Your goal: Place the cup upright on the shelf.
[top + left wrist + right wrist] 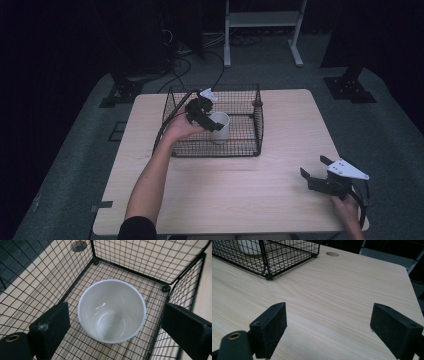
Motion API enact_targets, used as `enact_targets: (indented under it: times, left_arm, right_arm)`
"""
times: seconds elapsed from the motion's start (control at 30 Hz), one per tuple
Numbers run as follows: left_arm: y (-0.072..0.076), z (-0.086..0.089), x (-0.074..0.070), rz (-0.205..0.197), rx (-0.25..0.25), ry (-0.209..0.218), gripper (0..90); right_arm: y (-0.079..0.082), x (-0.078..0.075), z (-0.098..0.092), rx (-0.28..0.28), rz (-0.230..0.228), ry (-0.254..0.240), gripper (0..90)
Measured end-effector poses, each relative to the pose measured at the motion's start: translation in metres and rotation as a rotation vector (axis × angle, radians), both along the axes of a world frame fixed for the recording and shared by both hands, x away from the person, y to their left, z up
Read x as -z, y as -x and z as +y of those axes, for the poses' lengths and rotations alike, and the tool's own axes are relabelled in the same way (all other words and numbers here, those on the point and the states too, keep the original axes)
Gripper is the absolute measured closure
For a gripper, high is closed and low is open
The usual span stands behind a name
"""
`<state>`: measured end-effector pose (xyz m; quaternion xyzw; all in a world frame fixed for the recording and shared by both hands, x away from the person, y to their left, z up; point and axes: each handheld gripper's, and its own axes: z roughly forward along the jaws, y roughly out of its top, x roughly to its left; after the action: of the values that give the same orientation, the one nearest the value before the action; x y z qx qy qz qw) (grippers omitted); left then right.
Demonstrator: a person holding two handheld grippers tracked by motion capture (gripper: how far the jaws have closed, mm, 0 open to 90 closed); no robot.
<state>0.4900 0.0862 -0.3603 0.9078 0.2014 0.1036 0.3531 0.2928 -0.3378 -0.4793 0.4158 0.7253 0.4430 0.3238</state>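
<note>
Your left tongs (113, 322) hang spread above the upright white ceramic cup (111, 310) inside the black wire basket (140, 267), gripping nothing, as if you had just set it there, while your right tongs (328, 328) wait open and empty over the pale wooden table (352, 285), well apart from that basket.

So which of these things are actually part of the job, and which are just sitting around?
Part of the job:
- white cup, upright inside the basket
- black wire basket
- left claw, open above the cup

Just there:
- right claw, open over bare table
- metal stand behind the table
</note>
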Motion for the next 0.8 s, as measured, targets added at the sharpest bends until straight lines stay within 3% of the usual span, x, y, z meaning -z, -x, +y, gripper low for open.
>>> enact_targets:
  times: [0.13,0.27,0.53,0.8]
  left_arm:
    - [0.008,0.000,-0.006,-0.010,0.012,-0.016,7.9]
    - [0.018,0.003,-0.013,-0.028,0.011,0.017,7.9]
    - [0.039,0.013,-0.021,-0.068,-0.005,0.034,7.9]
    - [0.054,0.023,-0.025,-0.081,-0.013,0.056,7.9]
  right_arm:
    - [0.000,0.000,0.000,-0.001,-0.001,0.000,13.1]
    - [0.000,0.000,0.000,-0.001,0.001,-0.002,13.1]
    - [0.000,0.000,0.000,0.000,0.002,-0.004,13.0]
    - [0.000,0.000,0.000,0.001,0.006,-0.005,13.1]
